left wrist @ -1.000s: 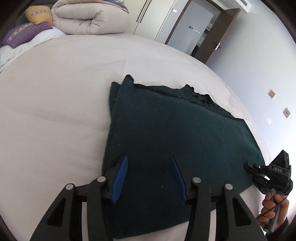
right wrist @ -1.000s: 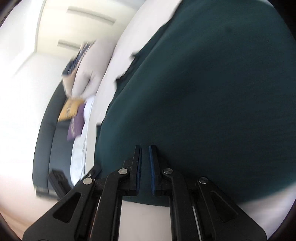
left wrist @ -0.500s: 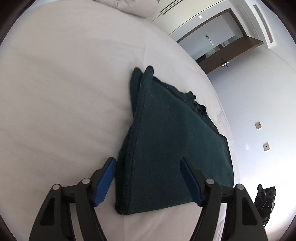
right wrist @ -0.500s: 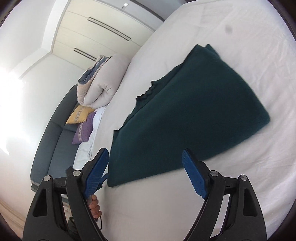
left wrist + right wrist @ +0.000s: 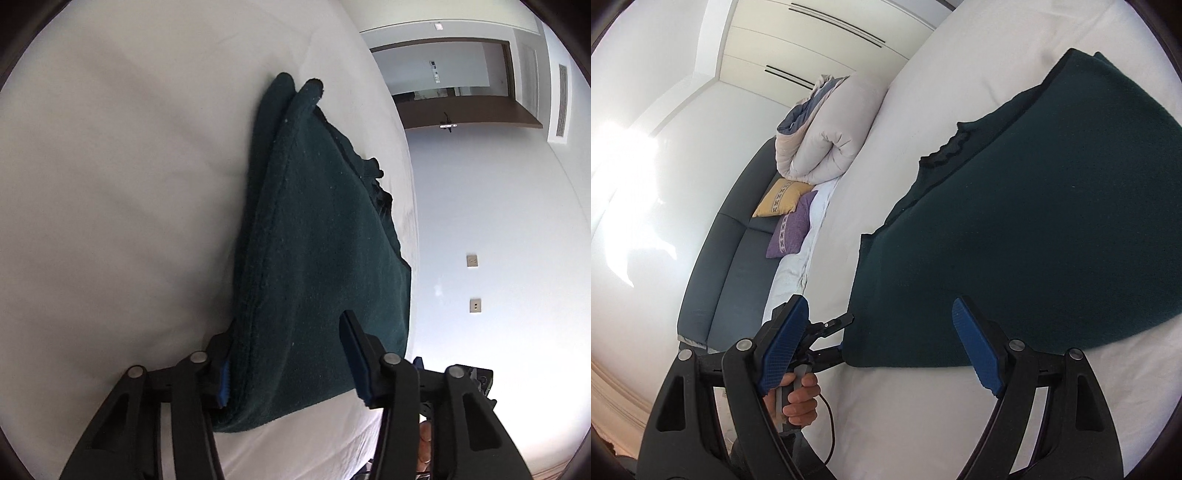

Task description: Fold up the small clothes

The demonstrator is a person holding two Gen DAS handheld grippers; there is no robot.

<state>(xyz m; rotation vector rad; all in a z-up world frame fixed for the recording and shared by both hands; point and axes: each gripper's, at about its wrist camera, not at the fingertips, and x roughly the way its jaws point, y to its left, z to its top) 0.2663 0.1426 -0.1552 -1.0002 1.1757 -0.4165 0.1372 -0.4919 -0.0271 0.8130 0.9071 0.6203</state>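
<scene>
A dark green folded garment [image 5: 325, 258] lies flat on the white bed [image 5: 110, 184]; it also shows in the right wrist view [image 5: 1034, 240]. My left gripper [image 5: 288, 365] is open, its jaws straddling the garment's near left corner edge-on, one blue pad [image 5: 223, 382] below the folded edge, the other above. In the right wrist view the left gripper [image 5: 834, 339] sits at the garment's near corner. My right gripper [image 5: 886, 354] is open and empty, held back above the bed in front of the garment's near edge.
A rolled duvet [image 5: 823, 129] and yellow [image 5: 779, 197] and purple [image 5: 792, 230] cushions lie at the bed's far end by a dark headboard [image 5: 727, 251]. A wall with sockets [image 5: 474, 304] and an open door [image 5: 461, 110] lie past the bed's edge.
My right gripper let go of the garment, opened and drew back. My left gripper dropped low and slid its open jaws around the garment's near corner.
</scene>
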